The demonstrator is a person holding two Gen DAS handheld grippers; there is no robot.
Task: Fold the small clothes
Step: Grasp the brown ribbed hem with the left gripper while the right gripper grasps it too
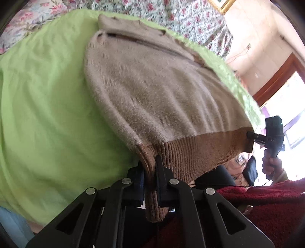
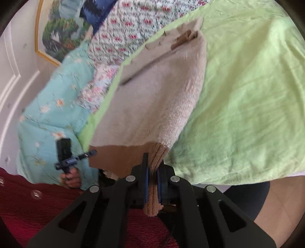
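A fuzzy beige sweater (image 1: 152,89) with a brown ribbed hem (image 1: 200,152) lies on a lime green sheet (image 1: 42,106), its hem end lifted. My left gripper (image 1: 151,167) is shut on one hem corner. My right gripper (image 2: 152,166) is shut on the other hem corner (image 2: 155,181). The sweater (image 2: 152,99) stretches away from me, collar at the far end. The right gripper (image 1: 251,135) also shows in the left wrist view at the hem's right corner; the left gripper (image 2: 91,153) shows in the right wrist view at the hem's left corner.
The green sheet (image 2: 247,95) covers a bed. Floral bedding (image 1: 181,17) lies beyond it, a turquoise quilt (image 2: 51,114) to one side. A framed picture (image 2: 55,34) hangs on the wall. My red fleece sleeve (image 1: 266,206) is near the bed's edge.
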